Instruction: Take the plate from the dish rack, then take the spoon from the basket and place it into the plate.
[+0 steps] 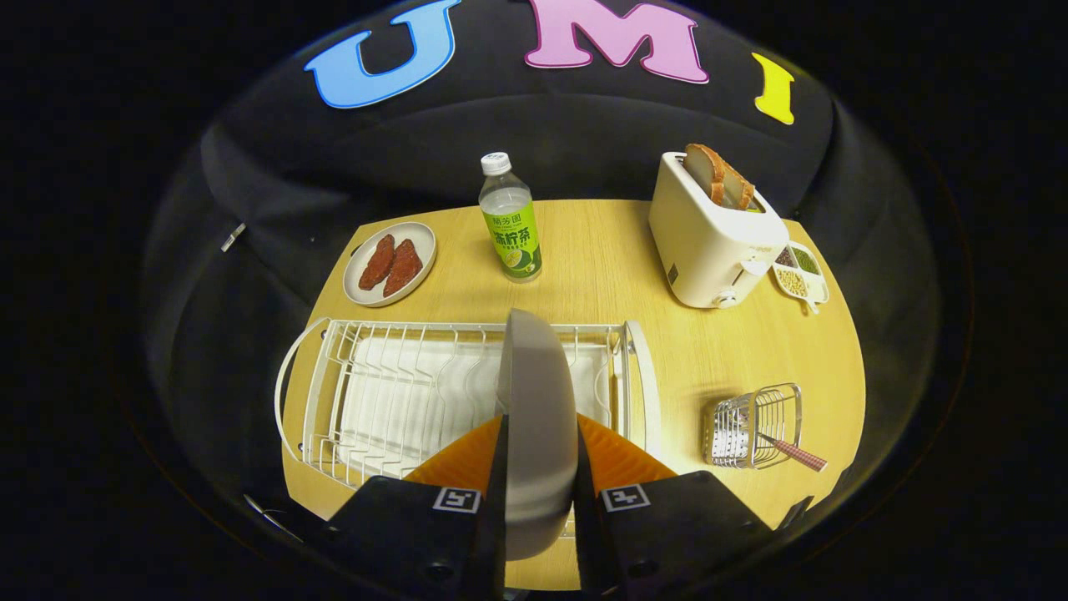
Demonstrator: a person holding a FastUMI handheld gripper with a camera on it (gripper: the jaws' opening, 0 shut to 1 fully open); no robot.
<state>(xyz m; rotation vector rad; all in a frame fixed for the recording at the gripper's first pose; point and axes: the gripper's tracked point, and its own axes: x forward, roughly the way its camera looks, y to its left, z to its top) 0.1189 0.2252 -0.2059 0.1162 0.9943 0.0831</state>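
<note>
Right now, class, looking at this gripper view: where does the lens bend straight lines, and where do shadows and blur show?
Gripper view: the fisheye bows the white wire dish rack and the round wooden table's edge; the small wire basket casts a soft shadow leftward; the grey plate, clamped on edge in the hand-held gripper, looks slightly soft up close.

The grey plate stands on its edge over the white dish rack, pinched between the two claw fingers. The spoon with a red checked handle pokes out of the small wire basket, well apart from the rack.
</note>
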